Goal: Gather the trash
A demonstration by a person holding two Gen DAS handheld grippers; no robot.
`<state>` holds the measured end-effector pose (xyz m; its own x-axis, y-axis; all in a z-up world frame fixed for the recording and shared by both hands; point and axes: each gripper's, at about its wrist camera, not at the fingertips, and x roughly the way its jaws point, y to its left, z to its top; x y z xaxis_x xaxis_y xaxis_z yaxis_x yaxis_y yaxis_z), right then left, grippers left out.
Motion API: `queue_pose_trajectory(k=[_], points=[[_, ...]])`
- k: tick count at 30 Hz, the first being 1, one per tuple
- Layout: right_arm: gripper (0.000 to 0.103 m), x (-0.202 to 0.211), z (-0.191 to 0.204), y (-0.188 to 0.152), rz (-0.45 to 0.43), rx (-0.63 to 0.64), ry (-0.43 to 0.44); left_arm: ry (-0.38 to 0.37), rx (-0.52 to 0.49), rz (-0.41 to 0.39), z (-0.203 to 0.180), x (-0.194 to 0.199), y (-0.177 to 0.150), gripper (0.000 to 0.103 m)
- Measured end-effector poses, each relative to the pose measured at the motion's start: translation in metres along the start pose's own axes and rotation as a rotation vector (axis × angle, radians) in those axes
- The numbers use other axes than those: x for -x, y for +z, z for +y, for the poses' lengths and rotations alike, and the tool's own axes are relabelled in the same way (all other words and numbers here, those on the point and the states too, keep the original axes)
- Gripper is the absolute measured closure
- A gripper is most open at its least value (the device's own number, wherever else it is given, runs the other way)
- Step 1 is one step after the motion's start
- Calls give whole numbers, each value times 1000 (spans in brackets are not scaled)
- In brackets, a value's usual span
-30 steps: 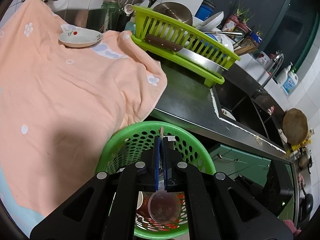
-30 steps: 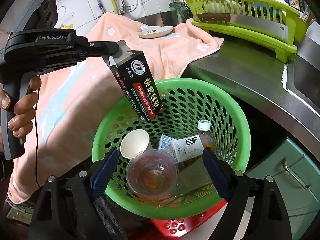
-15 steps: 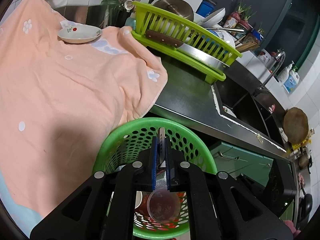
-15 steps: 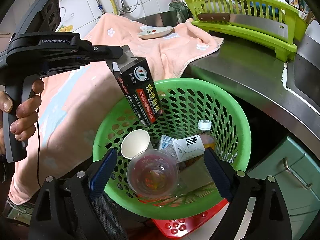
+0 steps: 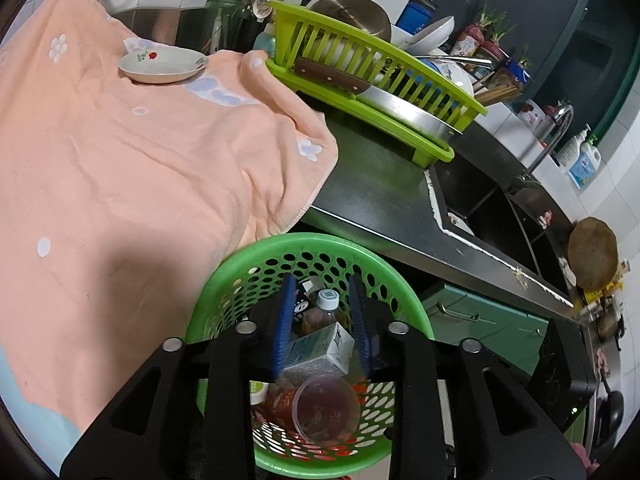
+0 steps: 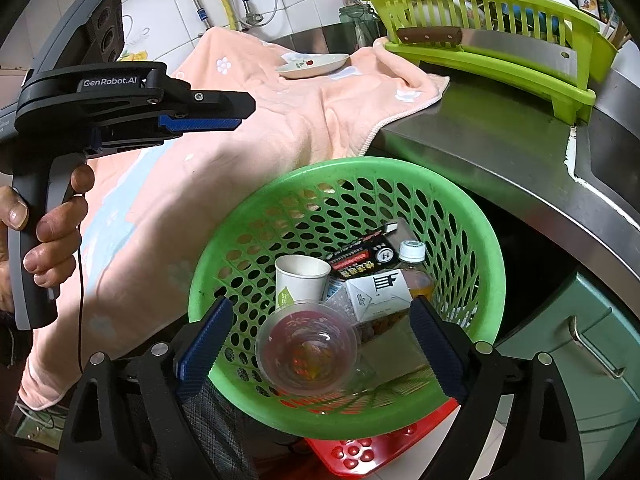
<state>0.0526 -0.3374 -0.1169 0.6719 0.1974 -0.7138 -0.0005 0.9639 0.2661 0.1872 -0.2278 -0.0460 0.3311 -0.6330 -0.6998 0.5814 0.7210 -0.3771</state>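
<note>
Judging by the basket (image 6: 486, 240), collecting is near done: the box (image 6: 362, 255) a second ago clamped in the left gripper (image 5: 323, 320) now lies below its parted, empty jaws beside the cup (image 6: 300, 280), right gripper (image 6: 320, 354) wide apart, nothing else visibly left.

The left black plastic two-finger gripper (image 6: 224, 114) has a matte angular body with white "GenRobot.AI" lettering on its side, small silver screws, and ribbed blue pads (image 6: 200, 123) lining its fingers. At its 11 o'clock corner sits a dark grey camera block with round lens openings. A grey-and-black pistol handle hangs below, with a thin black cable trailing from it. The bare-skinned left hand (image 6: 48, 236) shows short nails and creased knuckles. The right black two-finger gripper (image 6: 320, 354) has triangular cut-outs in its arms, round silver bolt heads, and matching blue ribbed pads (image 6: 204, 340).
</note>
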Motion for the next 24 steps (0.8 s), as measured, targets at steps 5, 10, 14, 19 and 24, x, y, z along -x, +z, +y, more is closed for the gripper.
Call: queue_pose_trajectory(k=[5, 10, 14, 19, 24], points=[[14, -1, 0, 0, -2, -2, 1, 9, -4, -5, -1, 3, -2, 63], [13, 0, 1, 0, -1, -5, 0, 36, -6, -23, 0, 10, -5, 49], [12, 0, 4, 1, -7, -11, 0, 66, -4, -39, 3, 18, -8, 37], [11, 4, 9, 1, -18, -7, 1, 110, 5, -61, 8, 29, -13, 26], [11, 8, 16, 3, -32, -1, -2, 157, 23, -86, 15, 44, -19, 17]])
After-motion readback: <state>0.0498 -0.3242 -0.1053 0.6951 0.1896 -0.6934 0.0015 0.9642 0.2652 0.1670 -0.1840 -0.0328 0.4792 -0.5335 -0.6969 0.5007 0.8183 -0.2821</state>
